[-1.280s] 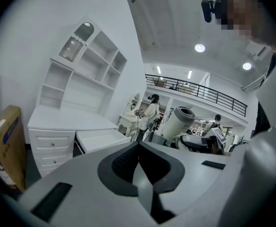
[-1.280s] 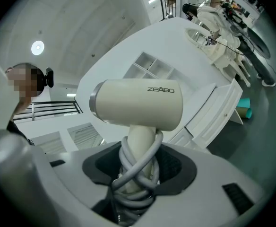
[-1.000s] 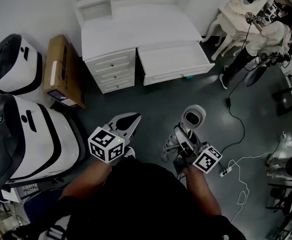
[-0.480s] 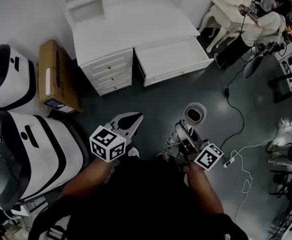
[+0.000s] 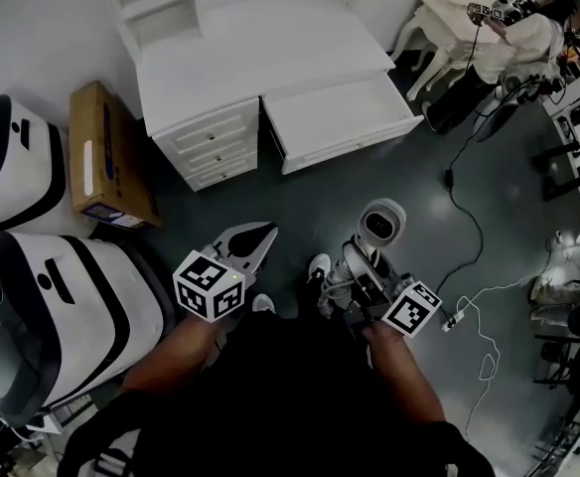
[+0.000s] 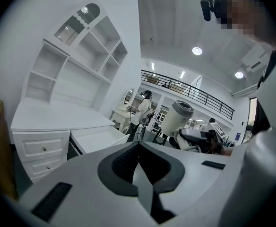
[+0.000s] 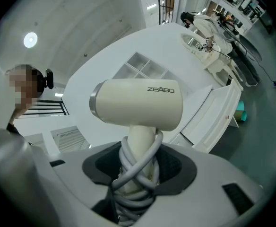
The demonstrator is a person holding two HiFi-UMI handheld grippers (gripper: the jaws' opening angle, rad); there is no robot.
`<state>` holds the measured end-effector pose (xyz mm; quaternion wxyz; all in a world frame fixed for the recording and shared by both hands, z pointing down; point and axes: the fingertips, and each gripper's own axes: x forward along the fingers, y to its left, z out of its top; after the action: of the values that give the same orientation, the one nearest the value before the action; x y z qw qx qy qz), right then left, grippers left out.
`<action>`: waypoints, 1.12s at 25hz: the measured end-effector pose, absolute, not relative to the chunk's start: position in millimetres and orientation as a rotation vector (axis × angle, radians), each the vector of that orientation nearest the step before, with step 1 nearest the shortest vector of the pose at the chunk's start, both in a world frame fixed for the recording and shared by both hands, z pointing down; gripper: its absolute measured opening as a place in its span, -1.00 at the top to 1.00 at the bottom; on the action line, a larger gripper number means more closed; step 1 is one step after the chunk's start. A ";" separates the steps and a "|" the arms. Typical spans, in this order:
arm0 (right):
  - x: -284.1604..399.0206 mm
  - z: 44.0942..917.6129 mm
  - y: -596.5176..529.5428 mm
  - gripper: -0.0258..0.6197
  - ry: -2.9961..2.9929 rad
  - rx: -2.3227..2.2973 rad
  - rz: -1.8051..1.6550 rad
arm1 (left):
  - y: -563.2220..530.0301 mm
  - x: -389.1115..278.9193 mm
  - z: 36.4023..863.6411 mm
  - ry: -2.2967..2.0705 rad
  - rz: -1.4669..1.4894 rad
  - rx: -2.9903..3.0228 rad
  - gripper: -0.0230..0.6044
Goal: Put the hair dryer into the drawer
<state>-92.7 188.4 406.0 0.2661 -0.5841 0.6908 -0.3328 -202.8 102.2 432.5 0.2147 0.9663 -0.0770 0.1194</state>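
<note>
1. My right claw (image 7: pixel 137 176) was clamped on the hair dryer (image 7: pixel 138 108) by its handle (image 7: pixel 141 141), with the cord (image 7: pixel 127 167) wound round it. It was held well short of the open drawer (image 5: pixel 342 117).
2. My left claw (image 6: pixel 140 174) was closed with nothing in it, also well short of that drawer, off its left end.

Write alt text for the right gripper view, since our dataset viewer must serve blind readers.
A cream hair dryer, grey cord wound round its handle, is clamped by that handle between the fingers of the right gripper. Behind it stands a white desk with an open drawer.
</note>
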 end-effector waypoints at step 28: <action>111.0 424.9 120.4 0.25 1.951 -1.391 -0.963 | 44.9 -18.3 424.1 -0.469 0.365 2.658 0.90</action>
<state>111.0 120.4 424.9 0.2762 -0.5177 0.7261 -0.3584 -18.3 44.9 424.1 0.2075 0.9547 -0.1683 0.1311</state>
